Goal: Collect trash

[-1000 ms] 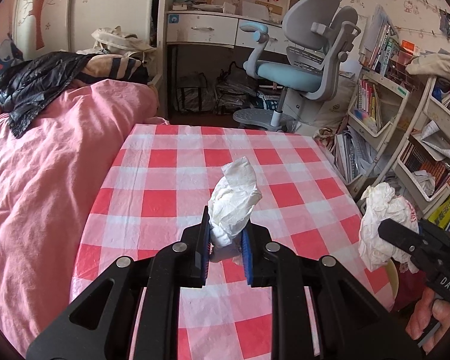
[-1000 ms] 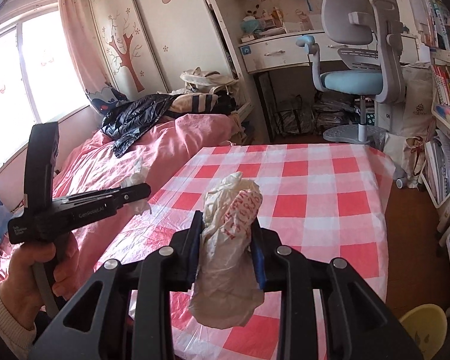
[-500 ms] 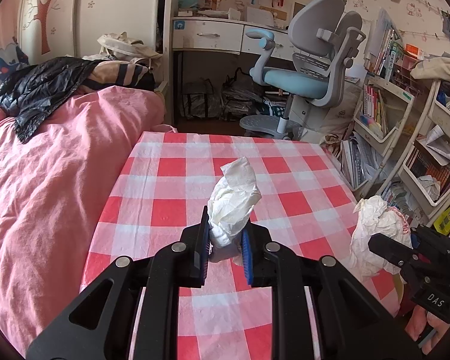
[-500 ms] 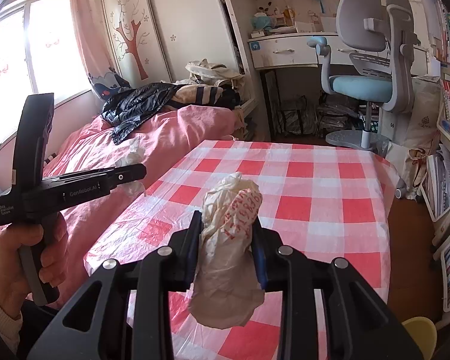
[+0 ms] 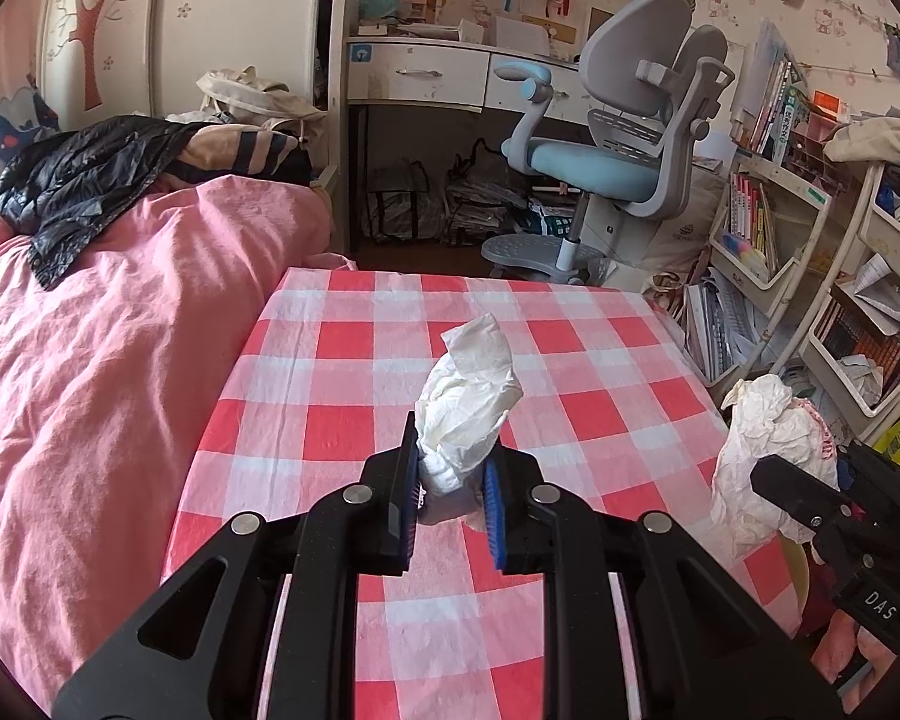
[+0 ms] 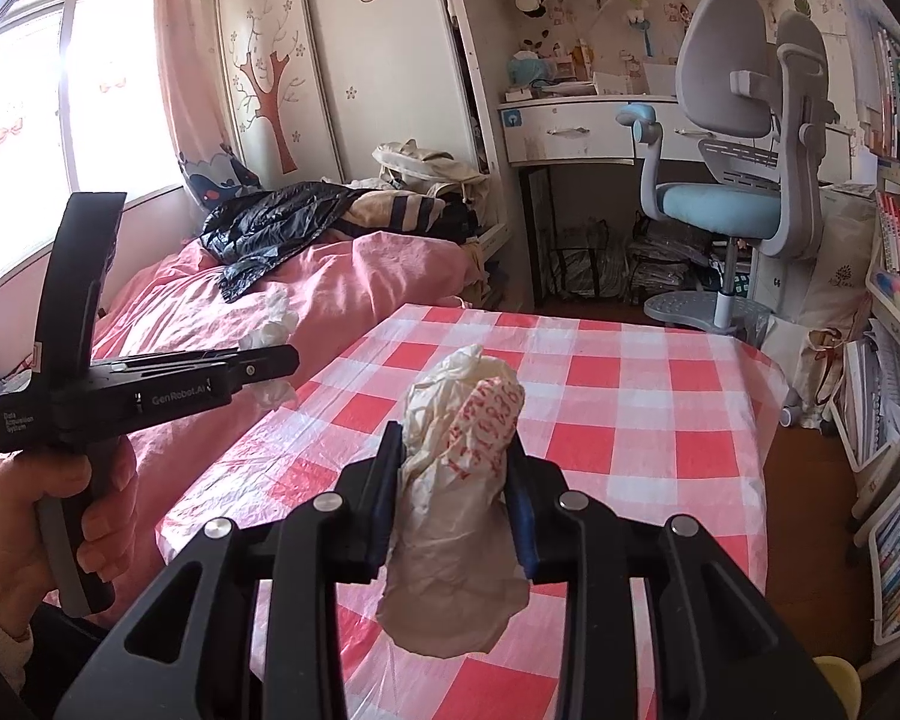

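Left wrist view: a crumpled white tissue (image 5: 468, 396) sits pinched in the left gripper (image 5: 450, 495), raised over the checked tablecloth (image 5: 342, 396). Beside it the right gripper (image 6: 456, 489) clamps a crumpled plastic bag (image 6: 459, 480) with red print, near the table's edge.

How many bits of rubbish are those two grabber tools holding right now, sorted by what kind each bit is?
Crumpled white tissue, pinched in the left gripper: 1
Crumpled plastic bag with red print, pinched in the right gripper: 1
Total: 2
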Motion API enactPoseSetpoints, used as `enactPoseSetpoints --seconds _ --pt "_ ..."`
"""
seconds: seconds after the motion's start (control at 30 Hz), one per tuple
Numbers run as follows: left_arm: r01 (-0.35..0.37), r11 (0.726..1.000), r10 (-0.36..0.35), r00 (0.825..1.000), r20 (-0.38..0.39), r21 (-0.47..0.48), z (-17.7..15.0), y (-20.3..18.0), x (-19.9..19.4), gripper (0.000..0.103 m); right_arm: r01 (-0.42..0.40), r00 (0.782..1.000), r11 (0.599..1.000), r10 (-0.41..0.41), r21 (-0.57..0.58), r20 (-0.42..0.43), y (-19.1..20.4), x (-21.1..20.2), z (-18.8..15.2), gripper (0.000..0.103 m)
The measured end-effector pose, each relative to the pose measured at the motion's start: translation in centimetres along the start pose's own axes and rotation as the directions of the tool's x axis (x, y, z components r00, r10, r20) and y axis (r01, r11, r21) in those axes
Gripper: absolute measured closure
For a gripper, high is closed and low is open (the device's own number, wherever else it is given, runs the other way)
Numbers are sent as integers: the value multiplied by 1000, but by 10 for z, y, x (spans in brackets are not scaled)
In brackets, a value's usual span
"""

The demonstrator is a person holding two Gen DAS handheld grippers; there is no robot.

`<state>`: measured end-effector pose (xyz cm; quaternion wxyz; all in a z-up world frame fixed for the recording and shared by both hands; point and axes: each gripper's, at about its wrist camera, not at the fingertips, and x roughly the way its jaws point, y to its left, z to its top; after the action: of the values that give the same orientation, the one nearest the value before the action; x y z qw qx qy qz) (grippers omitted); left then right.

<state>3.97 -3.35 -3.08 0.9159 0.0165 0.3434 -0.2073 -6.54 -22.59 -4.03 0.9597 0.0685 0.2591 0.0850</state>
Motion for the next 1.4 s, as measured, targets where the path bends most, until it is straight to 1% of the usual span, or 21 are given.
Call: enactPoseSetpoints --seconds 0.2,0.47,1.1,1.4 --pt "-18 1000 18 1000 0 -14 6 3 4 87 16 1000 1000 -16 7 15 -3 0 1 68" --pt "-30 999 30 1000 1 -16 5 1 7 87 19 999 1000 -19 8 30 -1 -2 3 68" --pt "-25 998 26 999 20 -56 9 10 3 87 25 1000 1000 -25 -15 14 6 7 5 68" --pt "-23 998 25 999 20 -56 9 11 3 87 27 1000 999 -27 -23 9 8 11 5 67"
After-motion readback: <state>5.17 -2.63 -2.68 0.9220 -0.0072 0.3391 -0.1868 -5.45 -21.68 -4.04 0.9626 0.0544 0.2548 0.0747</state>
